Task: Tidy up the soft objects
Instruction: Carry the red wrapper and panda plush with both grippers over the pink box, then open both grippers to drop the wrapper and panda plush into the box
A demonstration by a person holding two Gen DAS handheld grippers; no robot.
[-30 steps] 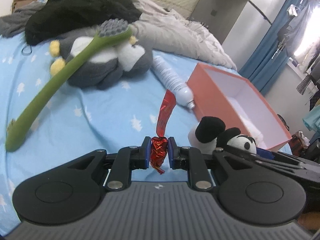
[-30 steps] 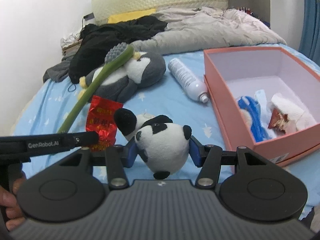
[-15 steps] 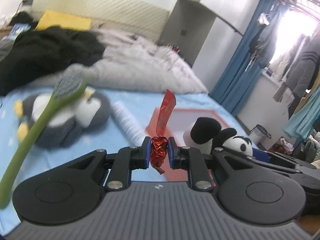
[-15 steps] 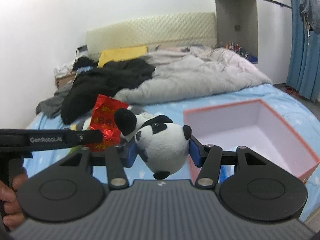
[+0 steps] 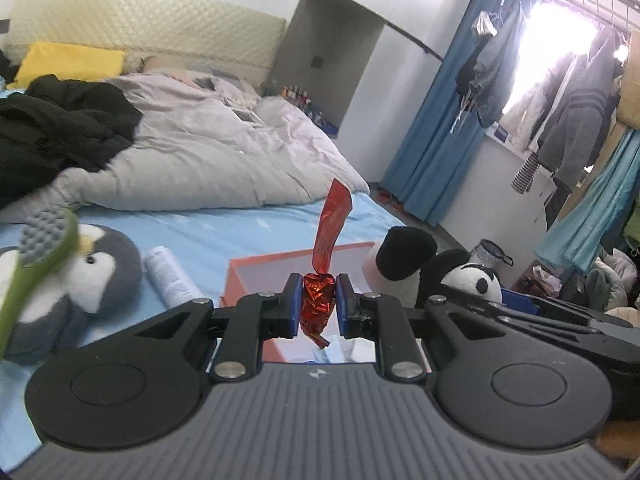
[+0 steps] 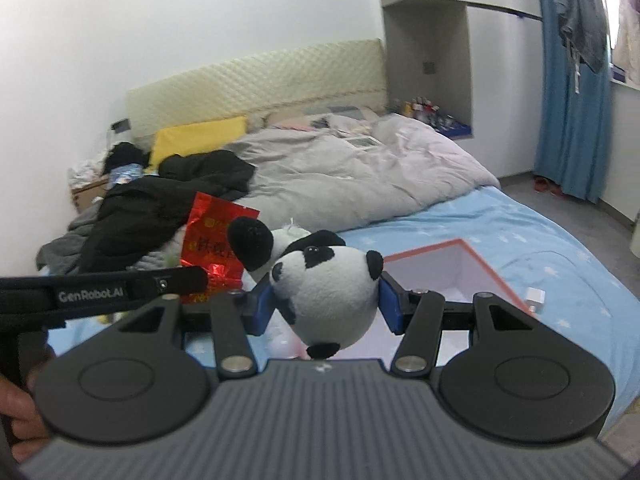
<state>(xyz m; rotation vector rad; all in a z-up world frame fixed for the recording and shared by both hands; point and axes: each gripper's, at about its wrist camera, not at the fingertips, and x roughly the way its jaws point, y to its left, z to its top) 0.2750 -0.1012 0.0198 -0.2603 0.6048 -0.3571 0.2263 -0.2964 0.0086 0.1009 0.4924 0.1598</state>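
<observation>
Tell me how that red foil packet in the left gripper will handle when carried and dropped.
The red foil packet looks floppy: it crumples between the left gripper's pads while its top curls free. Probably light, since a narrow pinch holds it. It may flutter rather than fall straight into the box.

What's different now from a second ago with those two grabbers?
Both grabbers rose from the bed and their views tipped up: the orange box sank low in view, headboard and curtains appeared. Nothing was let go: the left gripper still pinches the red foil packet, the right gripper still clamps the panda plush.
</observation>
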